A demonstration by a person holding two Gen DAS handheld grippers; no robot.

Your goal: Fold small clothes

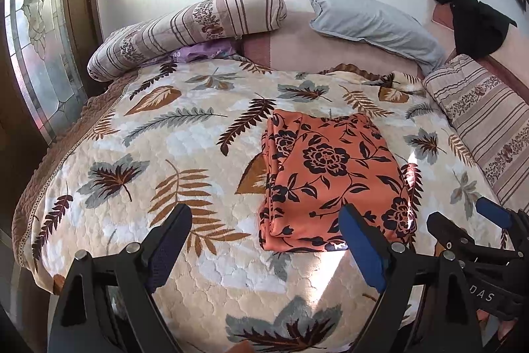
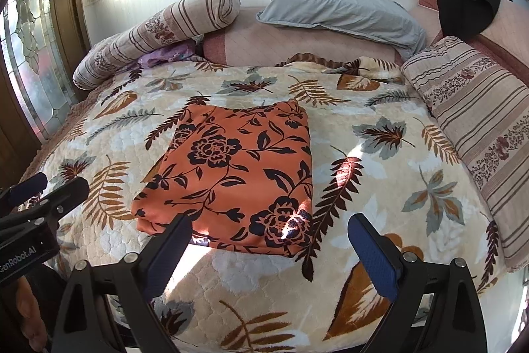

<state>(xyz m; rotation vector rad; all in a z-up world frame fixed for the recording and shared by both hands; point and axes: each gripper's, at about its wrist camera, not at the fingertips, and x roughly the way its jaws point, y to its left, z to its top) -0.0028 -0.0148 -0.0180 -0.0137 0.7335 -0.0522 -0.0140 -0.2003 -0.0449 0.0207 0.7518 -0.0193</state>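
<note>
An orange cloth with a dark flower print (image 1: 334, 181) (image 2: 234, 174) lies folded into a flat rectangle on the leaf-patterned bedspread (image 1: 158, 134) (image 2: 380, 128). My left gripper (image 1: 267, 217) hovers at the cloth's near edge with its jaws wide open and nothing between them. The right gripper (image 2: 269, 229) hangs over the near edge of the cloth too, open and empty. It also shows at the right border of the left wrist view, right gripper (image 1: 463, 214), and the left gripper (image 2: 56, 184) at the left border of the right wrist view.
A striped bolster (image 1: 185, 28) and a grey pillow (image 1: 373, 22) lie at the head of the bed. A striped cushion (image 2: 479, 134) runs along the right side. Black clothing (image 2: 463, 2) hangs at the far right corner. A glass-panelled door (image 1: 36, 48) stands left.
</note>
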